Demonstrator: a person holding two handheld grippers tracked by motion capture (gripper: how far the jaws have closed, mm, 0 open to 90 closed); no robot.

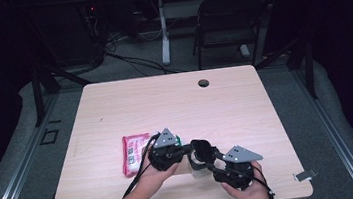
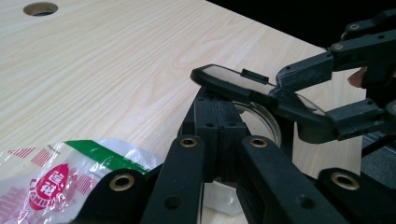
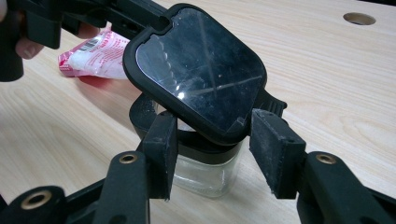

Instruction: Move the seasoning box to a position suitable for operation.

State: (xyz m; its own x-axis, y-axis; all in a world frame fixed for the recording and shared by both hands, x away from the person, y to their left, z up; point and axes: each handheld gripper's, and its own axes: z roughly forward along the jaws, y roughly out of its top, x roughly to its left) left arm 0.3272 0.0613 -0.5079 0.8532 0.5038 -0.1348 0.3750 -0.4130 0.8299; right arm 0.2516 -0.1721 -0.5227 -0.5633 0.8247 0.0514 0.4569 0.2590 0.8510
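Black and shiny, the square flip lid of the small clear glass jar stands tilted up over the jar's mouth. The jar sits on the pale wooden table, near my edge of it, between my two hands.

My right hand-held gripper has its jaws wide apart, one on each side of the jar's black neck. The pad on one side looks to be right against the jar, and the pad on the other side stands a little off it. The lid leans back over these jaws. In the high view this right hand-held gripper comes at the jar from the right.

My left hand-held gripper has its jaws pressed together. Its tip is right at the jar's rim, under the raised lid. I cannot tell if it pinches the rim or just touches it. In the high view the left hand-held gripper reaches to the jar from the left.

Just beside my left hand lies a pink and white plastic packet with a green stripe. It lies flat on the table, left of the jar. A round hole is in the table at the far side.
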